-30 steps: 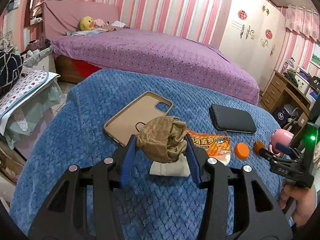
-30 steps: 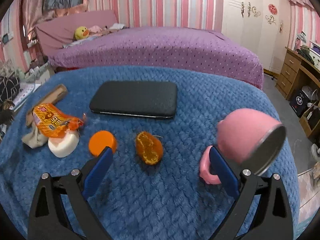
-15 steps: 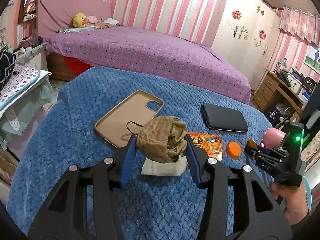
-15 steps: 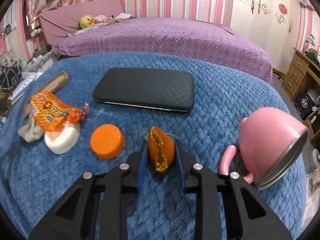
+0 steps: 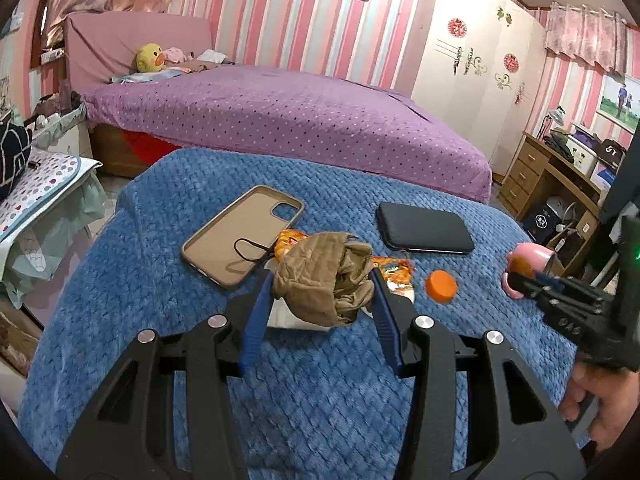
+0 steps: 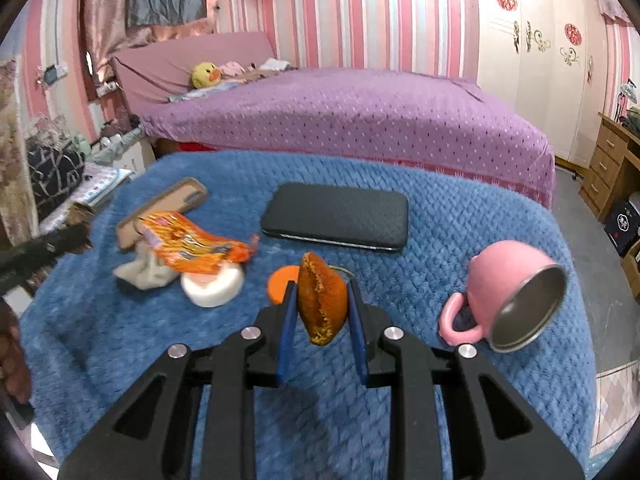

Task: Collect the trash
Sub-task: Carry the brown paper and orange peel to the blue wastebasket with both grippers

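My left gripper (image 5: 322,284) is shut on a crumpled brown paper wad (image 5: 326,280), held above the blue blanket (image 5: 160,280). My right gripper (image 6: 322,300) is shut on a piece of orange peel (image 6: 322,300), lifted off the blanket; in the left wrist view that gripper (image 5: 520,274) shows at the right with the peel at its tip. On the blanket lie an orange snack wrapper (image 6: 192,242), a white tissue (image 6: 146,274), a white round lid (image 6: 212,286) and an orange bottle cap (image 5: 440,286).
A tan phone case (image 5: 242,240) and a black phone (image 6: 338,216) lie on the blanket. A pink mug (image 6: 508,288) lies on its side at the right. A purple bed (image 5: 280,116) stands behind, a wooden desk (image 5: 552,184) to the right.
My right gripper closed on the orange peel and lifted it off the blanket. My left gripper, still holding the brown wad, rose and drew back a little.
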`<state>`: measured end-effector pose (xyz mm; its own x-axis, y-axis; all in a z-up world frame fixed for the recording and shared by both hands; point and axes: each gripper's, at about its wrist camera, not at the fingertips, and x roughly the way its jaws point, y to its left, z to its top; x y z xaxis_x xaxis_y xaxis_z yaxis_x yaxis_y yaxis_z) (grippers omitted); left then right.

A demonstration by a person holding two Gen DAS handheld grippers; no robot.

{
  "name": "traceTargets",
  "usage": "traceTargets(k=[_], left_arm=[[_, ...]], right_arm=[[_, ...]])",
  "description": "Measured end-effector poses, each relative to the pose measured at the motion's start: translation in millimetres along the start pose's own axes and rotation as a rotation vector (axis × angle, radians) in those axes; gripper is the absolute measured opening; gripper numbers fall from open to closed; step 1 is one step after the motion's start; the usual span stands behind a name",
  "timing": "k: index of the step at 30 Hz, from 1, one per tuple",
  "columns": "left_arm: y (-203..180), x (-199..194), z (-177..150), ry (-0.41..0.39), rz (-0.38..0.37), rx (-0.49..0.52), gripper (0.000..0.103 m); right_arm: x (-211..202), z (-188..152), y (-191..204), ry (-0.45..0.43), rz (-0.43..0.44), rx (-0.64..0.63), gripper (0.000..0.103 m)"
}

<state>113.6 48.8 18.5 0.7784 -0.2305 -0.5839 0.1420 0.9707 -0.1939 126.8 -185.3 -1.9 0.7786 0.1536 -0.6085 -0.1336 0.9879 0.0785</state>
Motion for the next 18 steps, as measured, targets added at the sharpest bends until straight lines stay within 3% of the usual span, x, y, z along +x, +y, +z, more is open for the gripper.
traceTargets(k=[18], left_arm=[[-60,-70,-27,-0.070,-0.020,0.093,0.047]], right_arm=[[-147,-13,-36,-0.172,-0.015,0.049,0.025]])
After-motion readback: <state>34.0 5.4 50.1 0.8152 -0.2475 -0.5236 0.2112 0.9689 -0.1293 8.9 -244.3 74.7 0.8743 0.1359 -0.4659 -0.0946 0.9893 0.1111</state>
